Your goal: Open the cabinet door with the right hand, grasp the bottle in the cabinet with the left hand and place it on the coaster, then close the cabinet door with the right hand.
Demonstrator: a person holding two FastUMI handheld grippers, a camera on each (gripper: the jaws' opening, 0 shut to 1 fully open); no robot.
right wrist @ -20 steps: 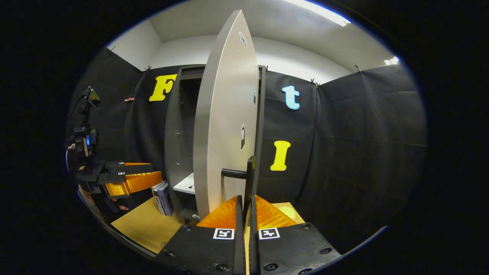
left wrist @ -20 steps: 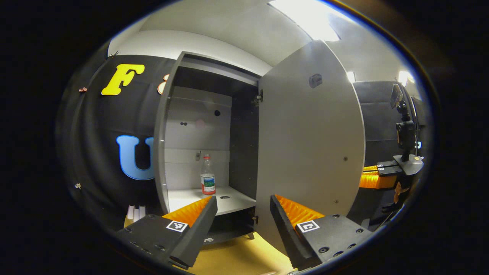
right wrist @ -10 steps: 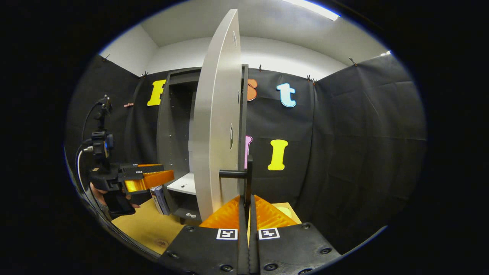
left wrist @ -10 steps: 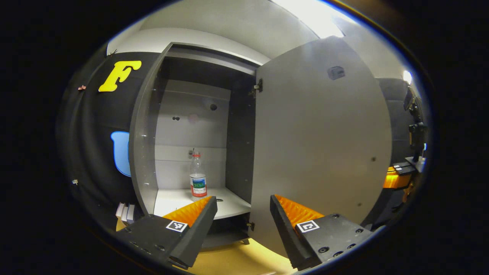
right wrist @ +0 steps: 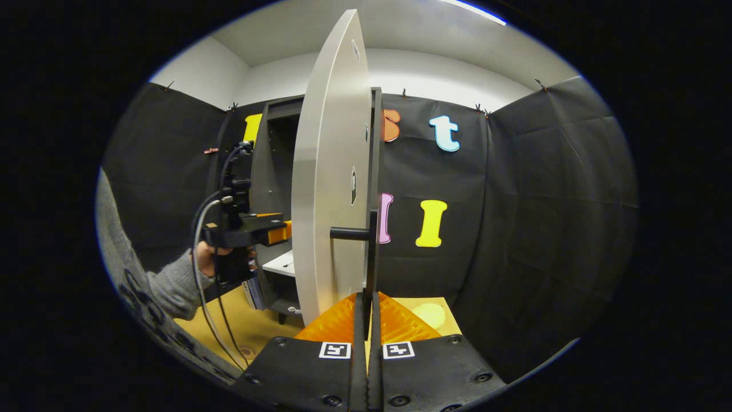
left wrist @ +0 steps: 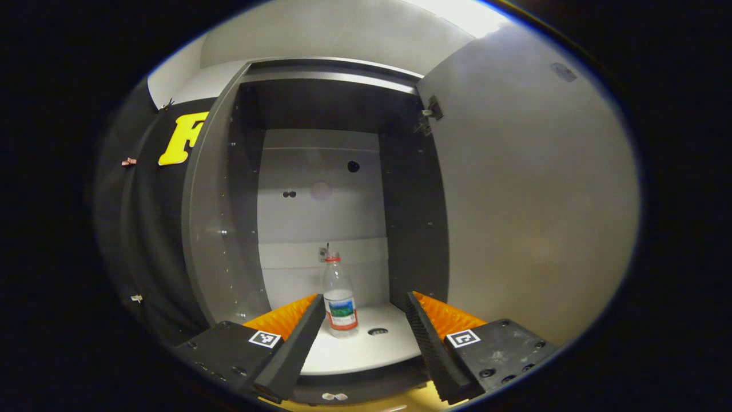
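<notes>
A clear bottle point(left wrist: 339, 300) with a red cap stands upright on the white shelf point(left wrist: 366, 349) inside the open grey cabinet point(left wrist: 220, 229). My left gripper point(left wrist: 364, 299) is open in front of the shelf, with the bottle framed just beyond its fingertips and untouched. In the right gripper view, the cabinet door point(right wrist: 331, 189) stands edge-on, swung wide. My right gripper point(right wrist: 366, 297) is shut on its black handle point(right wrist: 373, 252). A round yellow coaster point(right wrist: 429, 315) lies on the wooden table point(right wrist: 240, 326) to the right of the door. The left gripper point(right wrist: 251, 229) reaches into the cabinet.
The open door point(left wrist: 532, 200) forms a wall along the right side of the left gripper view. A hand point(right wrist: 206, 260) in a grey sleeve holds the left gripper. Books point(right wrist: 251, 292) stand beside the cabinet's foot. Black cloth walls close in the booth.
The left gripper has moved forward and rightward up to the cabinet shelf, so the bottle now sits between its fingers in view. The door has swung slightly wider with the right gripper on the handle.
</notes>
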